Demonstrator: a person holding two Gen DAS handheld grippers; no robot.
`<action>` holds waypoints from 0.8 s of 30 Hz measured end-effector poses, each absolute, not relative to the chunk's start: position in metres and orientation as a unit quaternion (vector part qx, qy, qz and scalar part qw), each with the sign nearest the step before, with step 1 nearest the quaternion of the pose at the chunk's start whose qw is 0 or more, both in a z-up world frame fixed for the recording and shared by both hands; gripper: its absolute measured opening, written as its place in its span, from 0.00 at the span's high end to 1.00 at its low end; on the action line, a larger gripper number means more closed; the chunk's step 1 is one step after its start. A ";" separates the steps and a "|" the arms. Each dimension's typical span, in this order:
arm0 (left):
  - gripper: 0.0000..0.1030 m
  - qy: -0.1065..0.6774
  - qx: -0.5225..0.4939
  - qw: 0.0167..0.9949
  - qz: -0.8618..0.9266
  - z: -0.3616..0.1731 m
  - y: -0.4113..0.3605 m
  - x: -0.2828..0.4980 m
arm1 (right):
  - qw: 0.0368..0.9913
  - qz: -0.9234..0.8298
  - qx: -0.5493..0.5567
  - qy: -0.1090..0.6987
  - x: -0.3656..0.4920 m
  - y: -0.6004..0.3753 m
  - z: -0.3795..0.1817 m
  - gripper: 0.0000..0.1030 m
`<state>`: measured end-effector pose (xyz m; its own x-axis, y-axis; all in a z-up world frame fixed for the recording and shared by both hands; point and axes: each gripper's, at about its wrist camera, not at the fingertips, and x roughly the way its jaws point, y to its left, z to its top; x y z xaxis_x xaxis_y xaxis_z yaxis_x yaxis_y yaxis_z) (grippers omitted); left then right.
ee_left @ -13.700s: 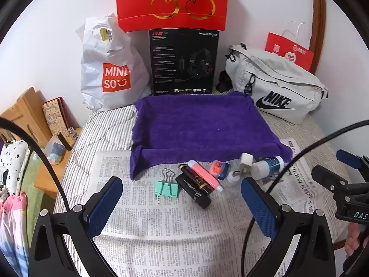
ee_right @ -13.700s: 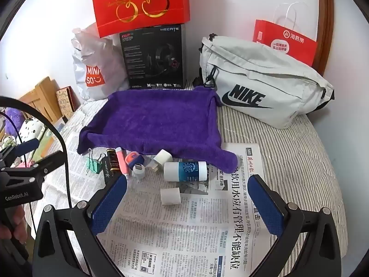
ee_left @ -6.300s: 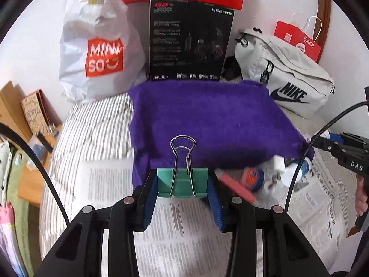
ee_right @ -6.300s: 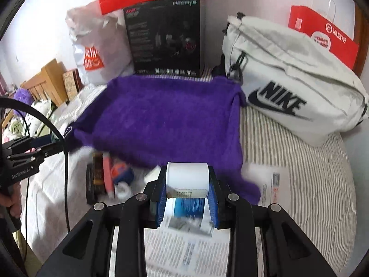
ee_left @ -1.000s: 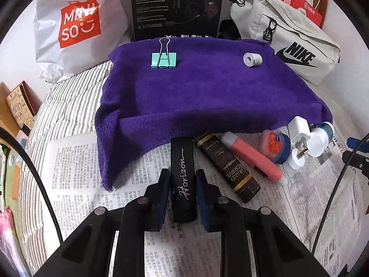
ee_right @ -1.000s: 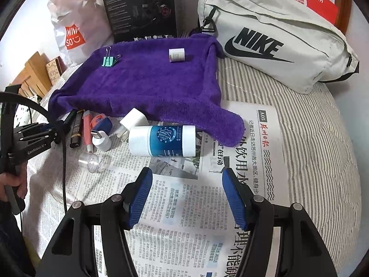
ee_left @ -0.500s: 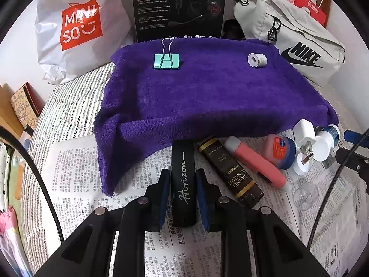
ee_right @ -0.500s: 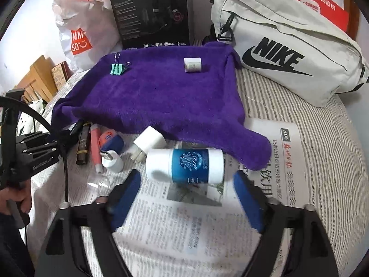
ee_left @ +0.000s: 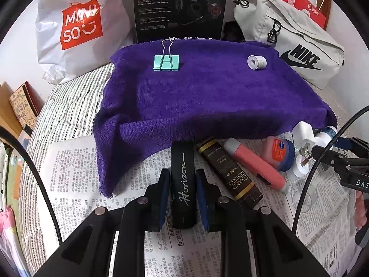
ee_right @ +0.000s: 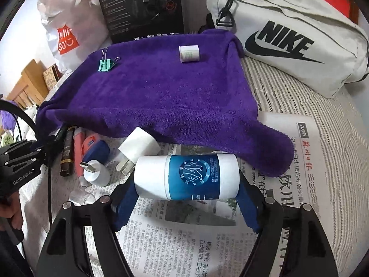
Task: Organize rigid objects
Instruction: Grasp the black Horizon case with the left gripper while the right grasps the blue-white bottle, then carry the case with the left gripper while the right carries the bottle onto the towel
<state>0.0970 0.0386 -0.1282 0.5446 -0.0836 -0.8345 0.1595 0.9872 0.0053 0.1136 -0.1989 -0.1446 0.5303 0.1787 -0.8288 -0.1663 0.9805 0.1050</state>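
Observation:
My left gripper [ee_left: 183, 180] is shut on a black stick marked Horizon [ee_left: 182, 159], which lies on the newspaper [ee_left: 73, 175] at the purple towel's [ee_left: 207, 101] front edge. My right gripper [ee_right: 186, 194] is closing on a white bottle with a blue label [ee_right: 191, 175] that lies crosswise, and the pads touch its two ends. On the towel sit a green binder clip [ee_left: 166, 62] and a small white roll [ee_left: 256, 62]. Beside the black stick lie a brown tube [ee_left: 228, 173], a pink stick [ee_left: 253, 164], a small blue-lidded jar [ee_left: 280, 153], a white plug [ee_right: 138, 147] and a white USB piece [ee_right: 95, 172].
Behind the towel stand a white shopping bag [ee_left: 78, 30], a black headset box [ee_left: 180, 9] and a grey waist bag [ee_right: 288, 32]. The striped bedding [ee_right: 299, 99] drops off at the left toward wooden furniture [ee_right: 27, 83]. A clear cap [ee_right: 80, 196] lies on the newspaper.
My right gripper has moved forward and down onto the bottle, and its jaws have come in onto the bottle's ends. The left gripper still holds the black stick in the same place.

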 end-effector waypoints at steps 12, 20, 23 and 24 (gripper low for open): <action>0.79 0.473 0.033 0.877 -0.069 -0.128 0.040 0.097 | 0.875 0.103 0.003 0.474 0.102 -0.206 -0.132 0.26; 0.80 0.483 0.028 0.872 -0.075 -0.126 0.042 0.100 | 0.874 0.118 0.007 0.472 0.096 -0.206 -0.130 0.26; 0.80 0.485 0.009 0.871 -0.079 -0.122 0.047 0.094 | 0.877 0.124 0.008 0.464 0.092 -0.209 -0.123 0.26; 0.80 0.483 0.001 0.872 -0.080 -0.119 0.050 0.092 | 0.879 0.124 0.006 0.460 0.090 -0.210 -0.120 0.26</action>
<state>0.0915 0.0496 -0.1194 0.5203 -0.1387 -0.8427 0.1404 0.9872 -0.0758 0.0905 -0.2100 -0.1195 0.5455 0.2236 -0.8077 -0.2128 0.9691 0.1245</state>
